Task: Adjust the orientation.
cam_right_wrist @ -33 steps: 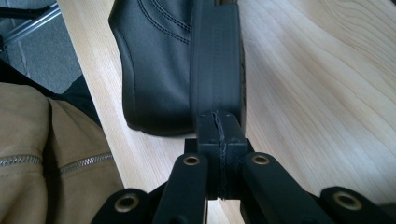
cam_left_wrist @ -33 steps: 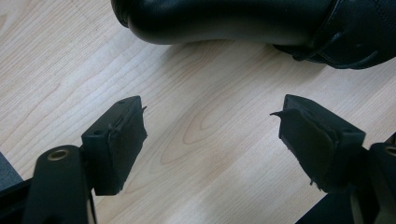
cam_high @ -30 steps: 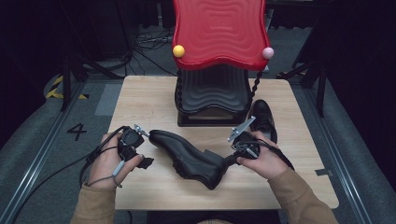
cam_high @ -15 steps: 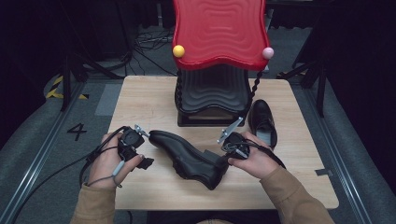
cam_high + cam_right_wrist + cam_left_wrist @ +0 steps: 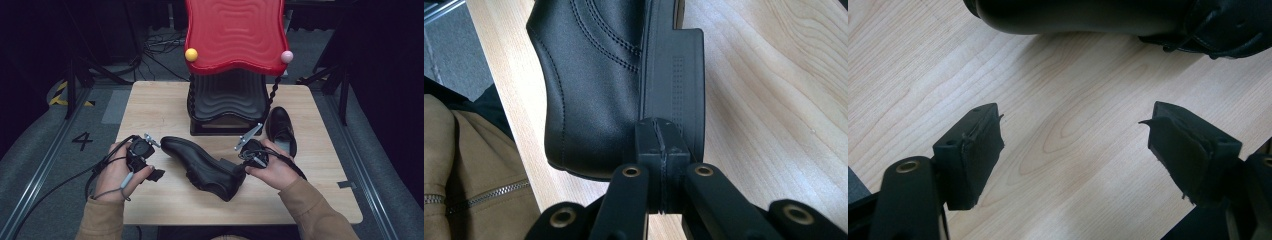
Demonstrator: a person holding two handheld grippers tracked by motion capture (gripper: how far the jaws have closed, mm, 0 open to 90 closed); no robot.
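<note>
The right gripper, fingers together, has slid to the shoe's heel near the desk's front edge, ready to nudge it, while the left gripper waits with fingers apart.

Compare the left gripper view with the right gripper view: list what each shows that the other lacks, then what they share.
Left gripper view alone: the left gripper with its jaws wide apart over bare wood, nothing between them, and the shoe's laces at the top right.

Right gripper view alone: the right gripper with its jaws shut together at the shoe's heel, plus a tan sleeve with a zip.

Both: the black shoe lying on its side on the wooden table.
</note>
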